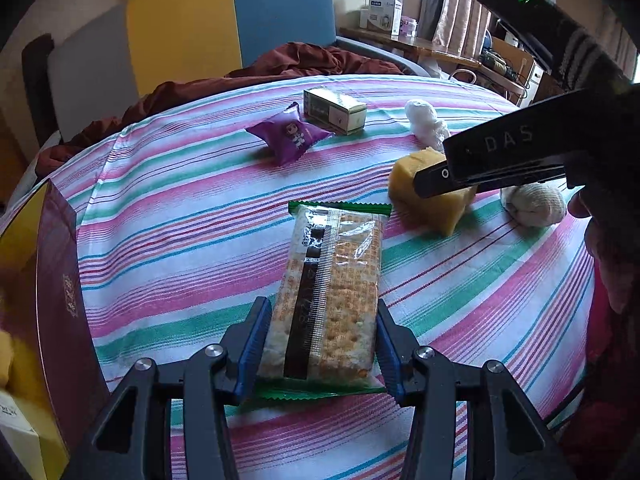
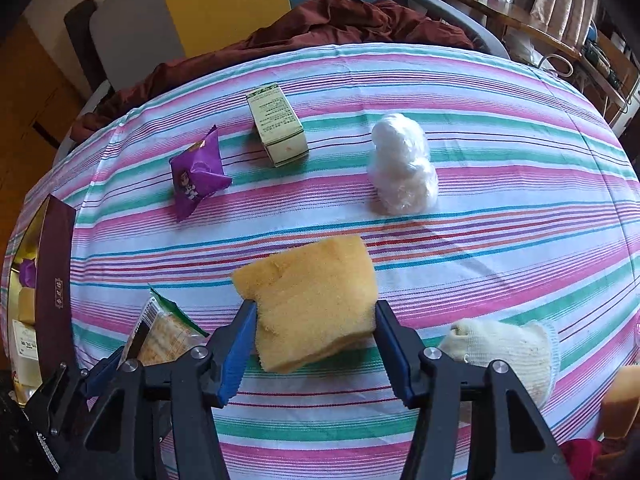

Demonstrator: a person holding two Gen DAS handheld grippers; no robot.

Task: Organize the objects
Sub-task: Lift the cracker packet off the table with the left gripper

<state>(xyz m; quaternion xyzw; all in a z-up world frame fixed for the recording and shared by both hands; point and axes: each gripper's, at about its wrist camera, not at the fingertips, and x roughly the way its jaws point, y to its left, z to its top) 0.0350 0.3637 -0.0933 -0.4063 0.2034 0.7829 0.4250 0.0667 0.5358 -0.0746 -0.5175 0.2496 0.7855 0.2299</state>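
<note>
Left gripper (image 1: pixel 320 346) fingers (image 1: pixel 252 344) were clamped on the cracker pack (image 1: pixel 332 292), near end, pack lifted off the striped tabletop (image 1: pixel 180 216). Right gripper (image 2: pixel 316 350) fingers (image 2: pixel 240 344) pinched the yellow sponge (image 2: pixel 312 300) at both sides. Maroon box (image 1: pixel 56 300) sat at left. Best kept both grips firm and carried the pack level over the box wall before letting go.

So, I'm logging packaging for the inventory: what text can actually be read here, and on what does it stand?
"DAS": raised letters on the right gripper, seen from the left wrist view.
"O": white mark on that gripper's finger.
Cracker pack: printed date code, too blurred to read.
Small green-and-cream box: fine print, too small.
Purple snack packet: cartoon figure, lettering unreadable.
Maroon box: gold characters, illegible.
</note>
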